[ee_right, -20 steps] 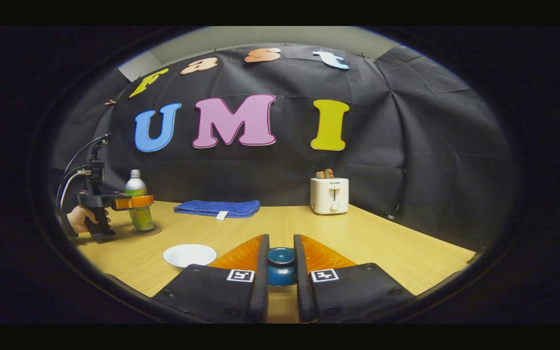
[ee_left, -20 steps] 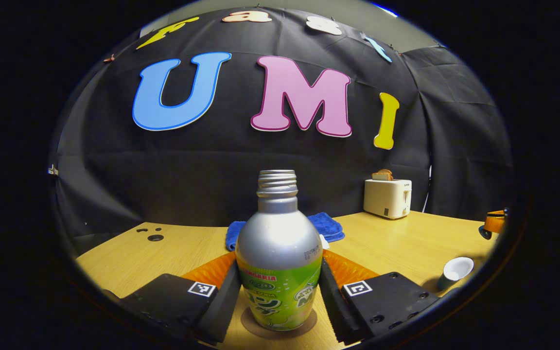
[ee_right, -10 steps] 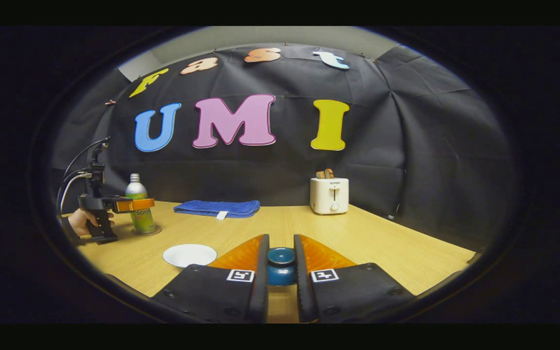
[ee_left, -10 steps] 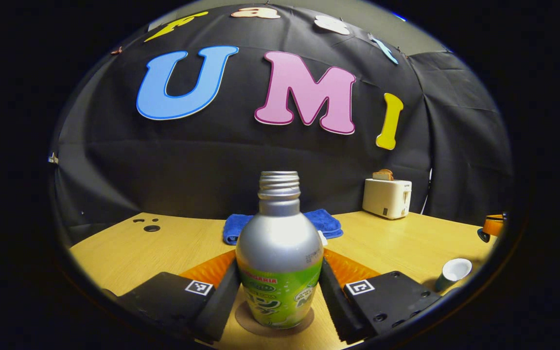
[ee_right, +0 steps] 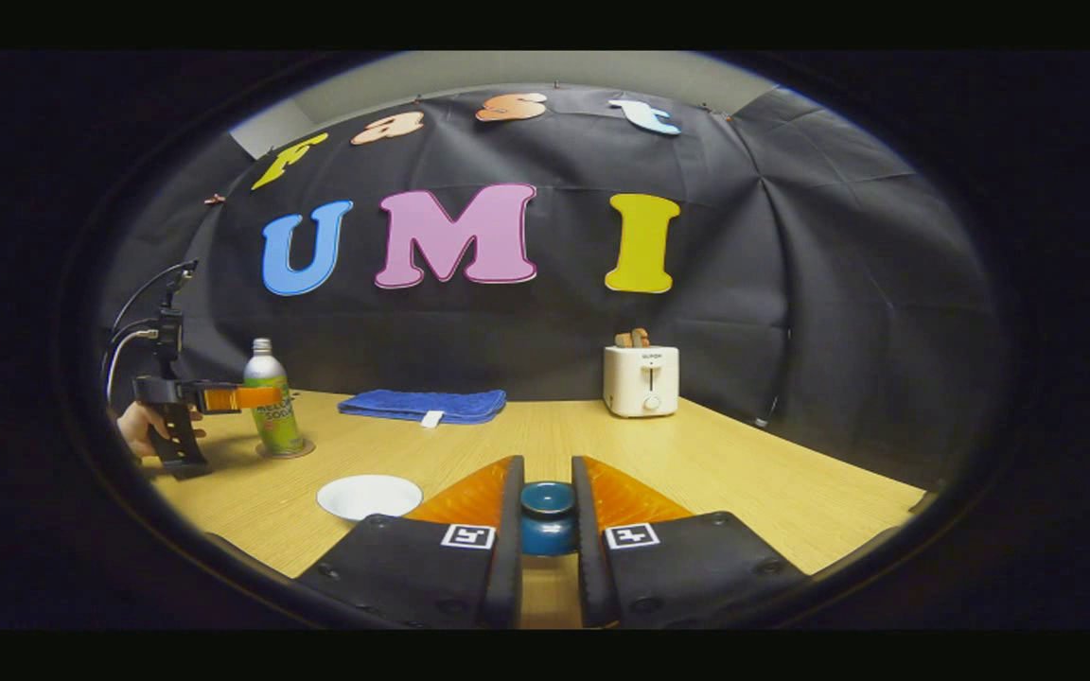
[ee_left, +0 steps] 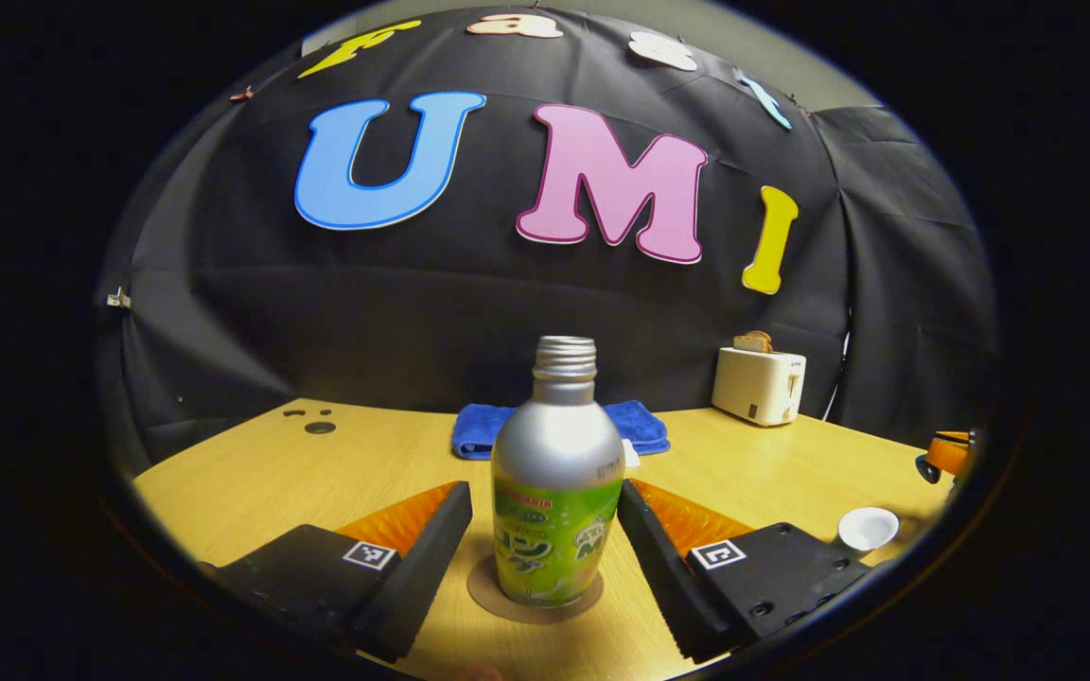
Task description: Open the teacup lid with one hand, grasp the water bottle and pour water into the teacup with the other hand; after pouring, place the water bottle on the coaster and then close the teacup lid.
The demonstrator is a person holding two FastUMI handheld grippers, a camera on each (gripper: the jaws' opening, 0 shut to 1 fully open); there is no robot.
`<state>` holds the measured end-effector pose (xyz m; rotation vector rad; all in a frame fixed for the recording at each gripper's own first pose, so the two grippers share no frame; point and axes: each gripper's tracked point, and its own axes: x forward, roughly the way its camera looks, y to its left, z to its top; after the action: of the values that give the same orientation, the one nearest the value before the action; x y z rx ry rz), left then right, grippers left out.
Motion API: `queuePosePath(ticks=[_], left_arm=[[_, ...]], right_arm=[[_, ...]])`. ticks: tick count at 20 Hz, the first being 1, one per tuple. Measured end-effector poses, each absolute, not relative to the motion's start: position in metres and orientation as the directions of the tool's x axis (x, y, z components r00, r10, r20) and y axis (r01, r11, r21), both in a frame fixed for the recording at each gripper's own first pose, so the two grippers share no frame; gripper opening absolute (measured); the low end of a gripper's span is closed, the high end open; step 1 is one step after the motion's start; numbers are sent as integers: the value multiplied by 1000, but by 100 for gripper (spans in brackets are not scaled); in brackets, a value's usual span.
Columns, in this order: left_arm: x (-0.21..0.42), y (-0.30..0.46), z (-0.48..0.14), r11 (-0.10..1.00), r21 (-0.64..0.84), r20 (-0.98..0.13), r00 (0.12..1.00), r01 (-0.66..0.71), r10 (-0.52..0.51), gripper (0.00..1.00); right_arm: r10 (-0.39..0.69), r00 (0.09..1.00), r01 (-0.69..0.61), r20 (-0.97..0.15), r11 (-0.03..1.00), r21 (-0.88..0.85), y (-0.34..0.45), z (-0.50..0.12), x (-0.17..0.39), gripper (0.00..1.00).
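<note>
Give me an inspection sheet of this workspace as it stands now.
Surface: wooden table, two dark holes near its far left corner.
Job's things: water bottle upright on coaster, uncapped; teacup open; teacup lid held.
Clutter: blue cloth, toaster with toast in its slots.
Grippers: left gripper open, fingers apart from the bottle; right gripper shut on the lid's knob.
Cables: cables rise from the left gripper.
Surroundings: black cloth wall.

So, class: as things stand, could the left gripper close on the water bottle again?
Probably yes. The water bottle stands upright on the coaster, between the open fingers of the left gripper, with gaps on both sides and nothing between.
</note>
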<state>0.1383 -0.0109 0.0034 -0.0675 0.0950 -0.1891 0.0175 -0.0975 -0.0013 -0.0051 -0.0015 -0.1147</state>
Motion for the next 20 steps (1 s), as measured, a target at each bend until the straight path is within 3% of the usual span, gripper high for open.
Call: queuePosePath(ticks=[3, 4, 5, 10, 13, 17, 20], left_arm=[[123, -7, -4, 984, -41, -105, 978, 175, -179, 97], [115, -8, -5, 983, -41, -104, 978, 178, -181, 98], [107, -8, -6, 984, -38, -99, 979, 176, -179, 98], [61, 2, 7, 990, -25, -29, 990, 136, -137, 97], [47, 10, 11, 991, -38, 16, 991, 131, -131, 97], [39, 17, -1, 994, -12, 7, 994, 109, -109, 97], [42, 17, -2, 993, 1, 2, 993, 117, -117, 96]], right_arm=[[-114, 993, 114, 2, 993, -5, -98, -1, 18, 24], [-115, 993, 115, 1, 993, -5, -98, -1, 18, 31], [-115, 993, 115, 1, 993, -5, -97, -1, 18, 24], [-110, 994, 110, 2, 994, -5, -96, -1, 19, 24], [-99, 995, 99, 1, 995, 2, -90, -2, 25, 31], [-24, 999, 22, 39, 998, 51, -56, 17, 33, 28], [29, 1000, -29, -2, 999, 15, -29, 13, 44, 24]])
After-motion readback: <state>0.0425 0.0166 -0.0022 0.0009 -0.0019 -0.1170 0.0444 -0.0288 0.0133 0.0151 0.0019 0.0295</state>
